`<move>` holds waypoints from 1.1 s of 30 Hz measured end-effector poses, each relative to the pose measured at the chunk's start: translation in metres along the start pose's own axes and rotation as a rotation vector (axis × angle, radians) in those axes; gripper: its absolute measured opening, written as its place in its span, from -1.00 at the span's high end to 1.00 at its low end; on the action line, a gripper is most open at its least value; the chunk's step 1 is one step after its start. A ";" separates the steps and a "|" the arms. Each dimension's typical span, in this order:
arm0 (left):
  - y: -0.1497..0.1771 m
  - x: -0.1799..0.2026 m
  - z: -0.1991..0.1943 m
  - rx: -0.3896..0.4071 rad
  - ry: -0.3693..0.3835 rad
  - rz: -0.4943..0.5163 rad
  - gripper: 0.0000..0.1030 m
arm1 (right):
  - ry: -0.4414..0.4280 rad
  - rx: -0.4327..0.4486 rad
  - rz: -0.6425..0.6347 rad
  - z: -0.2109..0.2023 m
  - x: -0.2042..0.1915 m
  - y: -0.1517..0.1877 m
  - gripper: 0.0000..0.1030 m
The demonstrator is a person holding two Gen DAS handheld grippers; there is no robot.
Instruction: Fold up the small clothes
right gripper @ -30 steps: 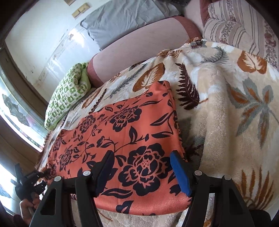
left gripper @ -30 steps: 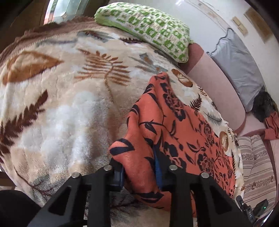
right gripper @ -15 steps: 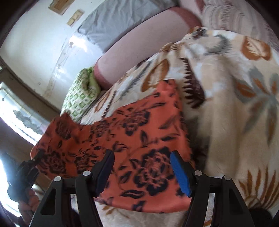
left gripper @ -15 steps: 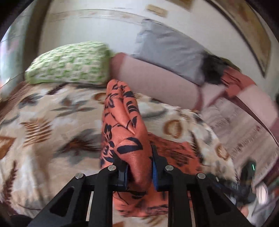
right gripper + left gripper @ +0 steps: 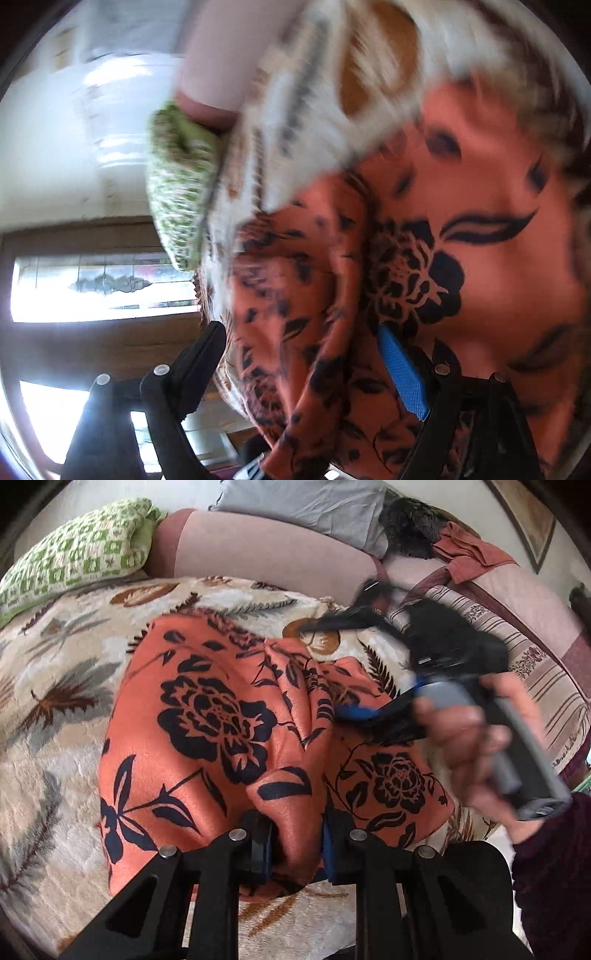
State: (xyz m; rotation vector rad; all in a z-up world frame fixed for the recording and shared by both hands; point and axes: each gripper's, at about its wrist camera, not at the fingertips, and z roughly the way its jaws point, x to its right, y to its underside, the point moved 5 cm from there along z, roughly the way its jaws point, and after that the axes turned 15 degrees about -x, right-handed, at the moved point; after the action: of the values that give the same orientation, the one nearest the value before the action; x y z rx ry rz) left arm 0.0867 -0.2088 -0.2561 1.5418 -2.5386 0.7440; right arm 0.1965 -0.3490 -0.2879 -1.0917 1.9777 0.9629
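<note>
Now folded over: the orange floral cloth (image 5: pixel 221 716), a second ago spread flat across the leaf-print fleece blanket (image 5: pixel 55 686), doubled toward 3 o'clock, its carried edge hauled across the lower layer at 4 o'clock. Lies mid-bed, well short of the green checked pillow (image 5: pixel 74 554) at 10 o'clock and the pink bolster (image 5: pixel 266 554) at 12. Means the first fold nearly laid, judging by how much cloth overlaps; edge not yet set down or smoothed. Looks thin and slack: black roses and leaves on orange, a soft ridge running from 12 to 6 through the middle, puckers near the top. Left gripper (image 5: pixel 295 845) at 6 o'clock pinching a bunched hem of the cloth between its pads, gap narrow, fabric bulging out above. Right gripper (image 5: pixel 310 365), blurred at 3 o'clock in the left view and gripped by a hand (image 5: pixel 476 746), jaws just widened and standing spread; a hanging fold of the cloth between them in its own view, no pad seen pressing on it. Probably poised to take the free edge, though unclear from such blur.
</note>
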 end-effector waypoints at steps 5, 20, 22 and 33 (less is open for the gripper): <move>0.001 0.007 -0.003 0.000 -0.009 0.012 0.60 | -0.019 0.029 -0.116 0.011 -0.029 -0.007 -0.63; -0.050 0.116 0.010 -0.008 0.106 0.211 0.59 | 0.341 0.143 -0.439 -0.095 -0.063 -0.024 0.67; -0.056 0.131 0.035 -0.043 0.126 0.230 0.58 | 0.352 0.153 -0.427 -0.108 -0.048 -0.034 0.67; -0.027 0.123 0.012 -0.100 0.145 0.336 -0.18 | 0.249 0.228 -0.168 -0.139 0.026 -0.037 -0.13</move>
State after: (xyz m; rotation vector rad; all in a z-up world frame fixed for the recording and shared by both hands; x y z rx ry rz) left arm 0.0517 -0.3251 -0.2187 1.0042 -2.7068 0.7176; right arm 0.1904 -0.4902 -0.2501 -1.2709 2.0913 0.5183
